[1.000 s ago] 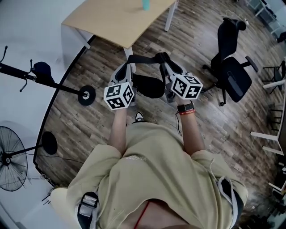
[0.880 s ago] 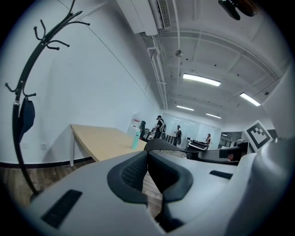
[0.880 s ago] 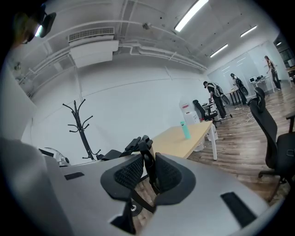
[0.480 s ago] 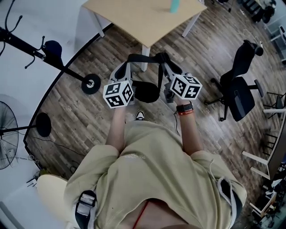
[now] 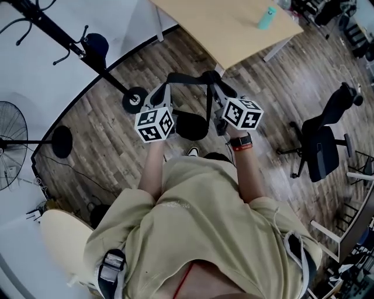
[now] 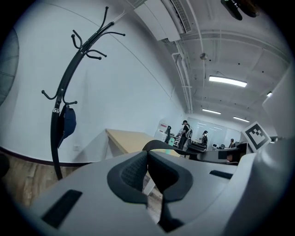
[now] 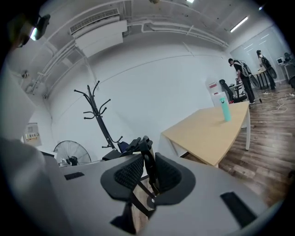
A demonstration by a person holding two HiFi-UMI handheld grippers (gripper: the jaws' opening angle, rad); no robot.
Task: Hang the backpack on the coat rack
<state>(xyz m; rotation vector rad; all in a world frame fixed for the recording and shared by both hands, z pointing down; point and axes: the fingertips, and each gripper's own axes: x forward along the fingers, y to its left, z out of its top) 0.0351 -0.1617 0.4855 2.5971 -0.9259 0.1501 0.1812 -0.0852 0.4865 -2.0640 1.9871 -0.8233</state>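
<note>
A black backpack (image 5: 191, 125) hangs between my two grippers by its top strap (image 5: 190, 77), held out in front of the person. My left gripper (image 5: 166, 82) is shut on the left end of the strap (image 6: 166, 144), and its jaws (image 6: 147, 159) meet on the webbing. At the strap's right end my right gripper (image 5: 215, 82) is shut too, with the webbing (image 7: 146, 147) pinched between its pads (image 7: 148, 168). The black coat rack (image 5: 114, 80) stands ahead to the left, its hooks high in the left gripper view (image 6: 69, 83) and farther off in the right gripper view (image 7: 99, 115).
A dark blue cap (image 5: 95, 44) hangs low on the rack. A standing fan (image 5: 11, 146) is at the far left by the white wall. A wooden table (image 5: 234, 23) with a teal bottle (image 5: 267, 17) is ahead right; an office chair (image 5: 324, 146) stands right.
The person has turned left and walked on with the backpack. The coat rack now lies nearer, ahead of the left gripper; the table and chair have slid to the right.
</note>
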